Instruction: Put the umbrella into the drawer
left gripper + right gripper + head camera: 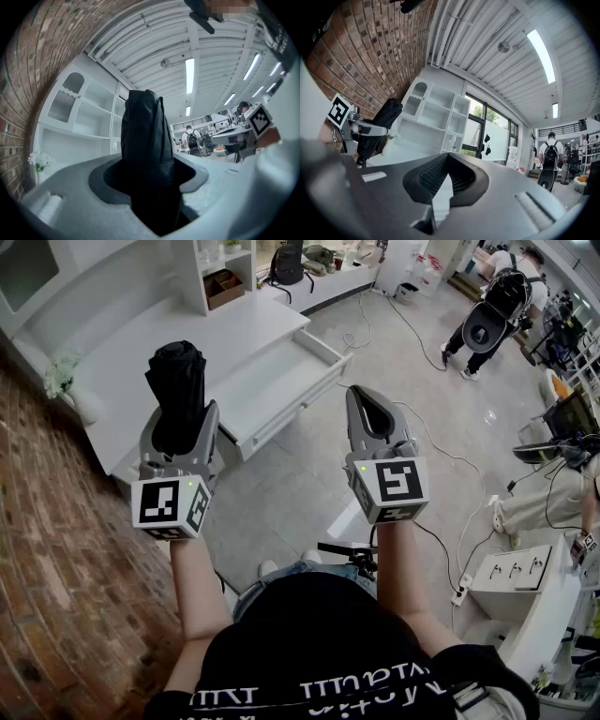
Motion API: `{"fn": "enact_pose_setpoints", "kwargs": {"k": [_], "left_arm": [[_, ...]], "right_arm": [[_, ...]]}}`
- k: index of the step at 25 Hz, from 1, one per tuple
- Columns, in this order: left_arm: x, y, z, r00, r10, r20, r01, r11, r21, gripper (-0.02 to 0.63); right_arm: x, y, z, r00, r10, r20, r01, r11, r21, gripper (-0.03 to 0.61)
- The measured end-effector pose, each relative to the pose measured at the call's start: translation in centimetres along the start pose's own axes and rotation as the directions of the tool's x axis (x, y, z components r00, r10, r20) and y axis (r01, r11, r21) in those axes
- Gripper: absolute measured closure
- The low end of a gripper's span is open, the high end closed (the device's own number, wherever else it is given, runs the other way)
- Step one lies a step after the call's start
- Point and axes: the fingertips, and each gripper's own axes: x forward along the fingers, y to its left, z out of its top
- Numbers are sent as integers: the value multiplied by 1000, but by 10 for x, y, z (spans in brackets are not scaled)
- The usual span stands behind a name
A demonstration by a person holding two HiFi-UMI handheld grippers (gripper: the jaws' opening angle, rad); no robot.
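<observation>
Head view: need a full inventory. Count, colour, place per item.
umbrella: 1, black, folded, upright in the left gripper
drawer: 1, white, pulled open, ahead between the grippers
cabinet: 1, white, along the brick wall
brick wall: 1, red-brown, left side
flower vase: 1, white, on the cabinet by the wall
backpack: 1, black, top centre
cables: several, white and black, on the floor at right
bystander: 1, white top, top right
left gripper: 1, grey, fingers shut on the umbrella
right gripper: 1, grey, fingers together, empty
</observation>
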Motion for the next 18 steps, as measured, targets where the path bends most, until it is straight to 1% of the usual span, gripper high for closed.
{"fn": "enact_pose_setpoints", "kwargs": {"k": [8,14,18], "left_arm": [[1,-1,0,1000,18,5,-17,1000,-24,362],[12,-3,-13,1000,24,7,-23,999,-39,362],[28,-20,-11,999,54,5,-54,998,-26,362]], "right_arm": [[-2,-3,-6,1000,20,-10,-20,1000,5,572],[10,-4,-20,998,58,-29,-57,998,8,572],[15,-30,-26,997,72,-38,-72,997,-4,572]]}}
